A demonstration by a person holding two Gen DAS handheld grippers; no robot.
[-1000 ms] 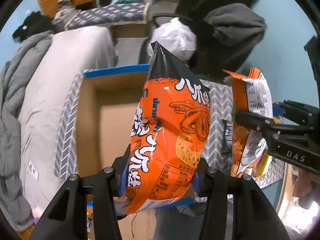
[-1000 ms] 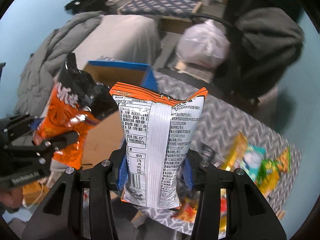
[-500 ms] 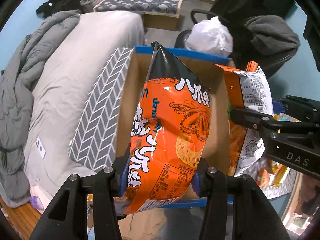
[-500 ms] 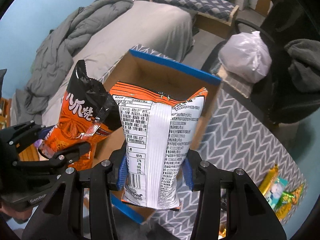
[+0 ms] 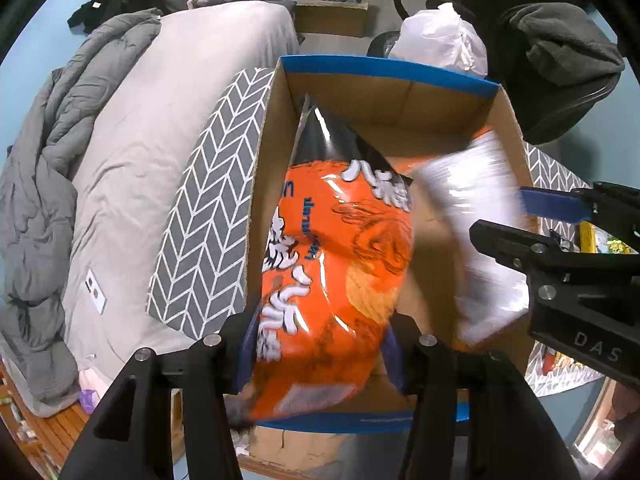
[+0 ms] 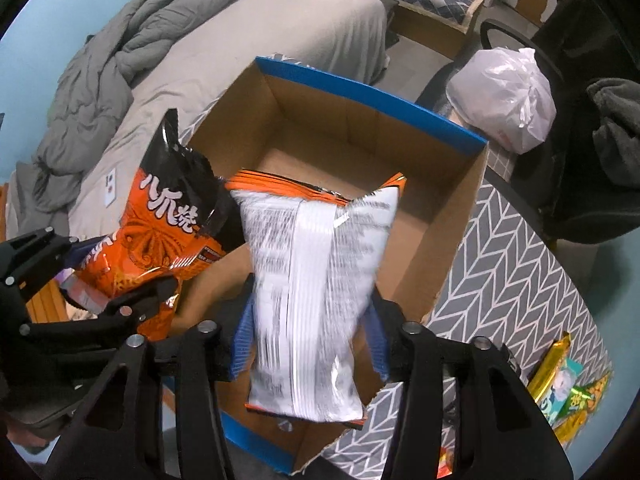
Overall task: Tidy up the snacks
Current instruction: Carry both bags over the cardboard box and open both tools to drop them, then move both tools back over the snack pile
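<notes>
An open cardboard box (image 5: 384, 66) with blue rims stands below both grippers, also shown in the right wrist view (image 6: 372, 98). My left gripper (image 5: 320, 352) points down into it. Its jaws are opening, and the orange octopus snack bag (image 5: 336, 264) is blurred and slipping between the pads. My right gripper (image 6: 308, 340) is opening too. The orange bag with a white printed back (image 6: 308, 288) is blurred, with a small gap to each pad. Each view shows the other gripper beside it: the right gripper (image 5: 500, 216) and the left gripper (image 6: 108, 260).
The box rests on a grey chevron cloth (image 6: 512, 280), where several more snack packets (image 6: 568, 384) lie at the right. A bed with a grey duvet (image 5: 132, 160) is at the left. A white plastic bag (image 5: 440, 40) and a chair draped in dark clothes stand behind the box.
Both grippers moved over the box and sank toward it. Their jaws have widened, and both bags have turned blurry and begun sliding down between the pads.
</notes>
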